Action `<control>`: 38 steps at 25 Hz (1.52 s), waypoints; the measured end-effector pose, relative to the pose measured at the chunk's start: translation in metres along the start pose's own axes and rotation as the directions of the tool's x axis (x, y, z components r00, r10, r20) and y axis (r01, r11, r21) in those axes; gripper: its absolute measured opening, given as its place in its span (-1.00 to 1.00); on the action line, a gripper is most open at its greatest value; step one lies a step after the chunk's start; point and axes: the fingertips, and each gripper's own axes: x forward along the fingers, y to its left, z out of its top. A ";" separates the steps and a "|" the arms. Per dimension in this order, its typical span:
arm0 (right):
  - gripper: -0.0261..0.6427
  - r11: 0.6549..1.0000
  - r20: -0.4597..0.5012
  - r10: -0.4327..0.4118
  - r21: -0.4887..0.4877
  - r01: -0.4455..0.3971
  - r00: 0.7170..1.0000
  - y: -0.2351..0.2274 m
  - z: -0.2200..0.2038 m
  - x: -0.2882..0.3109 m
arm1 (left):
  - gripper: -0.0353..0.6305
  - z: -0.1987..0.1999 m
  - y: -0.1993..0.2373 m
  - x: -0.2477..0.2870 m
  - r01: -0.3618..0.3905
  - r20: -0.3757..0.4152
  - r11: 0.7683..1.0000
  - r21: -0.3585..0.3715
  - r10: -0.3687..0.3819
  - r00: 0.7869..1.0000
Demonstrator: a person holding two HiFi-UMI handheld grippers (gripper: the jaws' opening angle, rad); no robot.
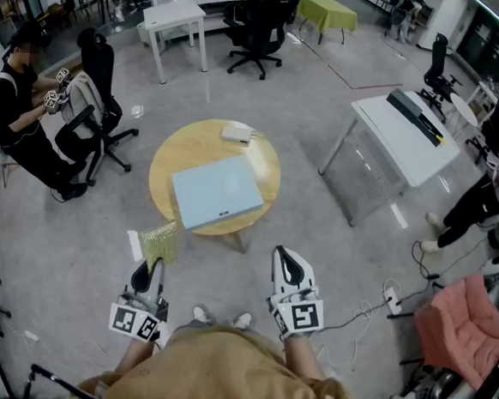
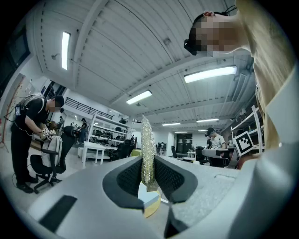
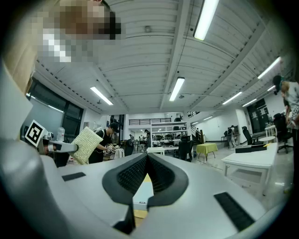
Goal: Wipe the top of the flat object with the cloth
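Note:
A light blue flat object (image 1: 216, 192) lies on a round wooden table (image 1: 180, 150) ahead of me. My left gripper (image 1: 150, 268) hangs short of the table's near edge, shut on a yellow-green cloth (image 1: 160, 242) that stands up from its jaws. In the left gripper view the cloth (image 2: 147, 154) is pinched edge-on between the pads, and the blue object (image 2: 150, 200) shows below it. My right gripper (image 1: 289, 263) is shut with nothing in it, also short of the table. Its view shows the jaws meeting, the blue object (image 3: 143, 189) beyond them and the cloth (image 3: 87, 144) at the left.
A small white device (image 1: 236, 134) rests at the table's far edge. A white desk (image 1: 407, 134) stands to the right, with a pink chair (image 1: 461, 327) and a floor power strip (image 1: 391, 297) nearer. A seated person (image 1: 18, 107) and office chairs are at the left.

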 end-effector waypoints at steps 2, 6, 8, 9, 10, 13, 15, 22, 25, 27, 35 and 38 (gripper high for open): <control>-0.92 1.000 -0.001 0.004 0.006 -0.004 1.000 0.002 0.003 -0.002 | -0.70 -0.004 -0.002 0.000 -0.004 -0.011 1.000 -0.009 0.003 1.000; -0.92 1.000 -0.002 0.004 0.004 -0.004 1.000 -0.007 0.003 -0.008 | -0.70 -0.002 -0.013 0.006 0.004 -0.003 1.000 -0.003 -0.004 1.000; -0.92 1.000 0.004 0.001 0.001 -0.001 1.000 -0.013 0.004 -0.011 | -0.70 0.001 -0.018 0.008 0.007 0.004 1.000 0.002 -0.007 1.000; -0.92 1.000 0.006 0.002 -0.001 -0.002 1.000 -0.015 0.004 -0.012 | -0.70 0.002 -0.020 0.008 0.005 0.005 1.000 0.002 -0.005 1.000; -0.92 1.000 0.008 0.004 -0.003 -0.004 1.000 -0.016 0.005 -0.014 | -0.70 0.001 -0.022 0.008 0.002 0.004 1.000 0.002 -0.002 1.000; -0.92 1.000 0.037 0.020 0.017 -0.021 0.999 -0.018 0.010 -0.015 | -0.70 -0.003 -0.024 0.006 -0.009 0.001 1.000 -0.003 0.009 1.000; -0.92 0.999 0.058 0.030 0.033 -0.032 0.998 -0.021 0.013 -0.015 | -0.70 -0.004 -0.026 0.006 -0.016 0.004 1.000 -0.003 0.016 1.000; -0.92 0.999 0.036 0.046 0.025 -0.047 0.998 -0.014 0.011 -0.013 | -0.70 0.000 -0.024 -0.003 -0.042 0.002 0.999 -0.002 0.042 0.999; -0.92 0.998 0.021 0.056 0.021 -0.057 0.998 -0.015 0.001 -0.013 | -0.70 -0.013 -0.027 -0.004 -0.049 -0.011 0.999 -0.011 0.049 0.999; -0.92 0.998 0.015 0.060 0.017 -0.060 0.998 -0.019 -0.007 -0.012 | -0.70 -0.021 -0.028 0.000 -0.050 -0.014 0.999 -0.017 0.050 0.999; -0.92 1.000 -0.036 0.025 0.014 -0.025 0.999 -0.030 -0.024 0.007 | -0.70 -0.039 -0.012 0.037 -0.005 -0.036 0.999 -0.054 0.003 0.999; -0.92 1.000 -0.046 0.003 -0.001 -0.003 0.999 -0.045 -0.026 0.020 | -0.70 -0.035 -0.008 0.062 0.024 -0.025 0.998 -0.055 -0.026 0.999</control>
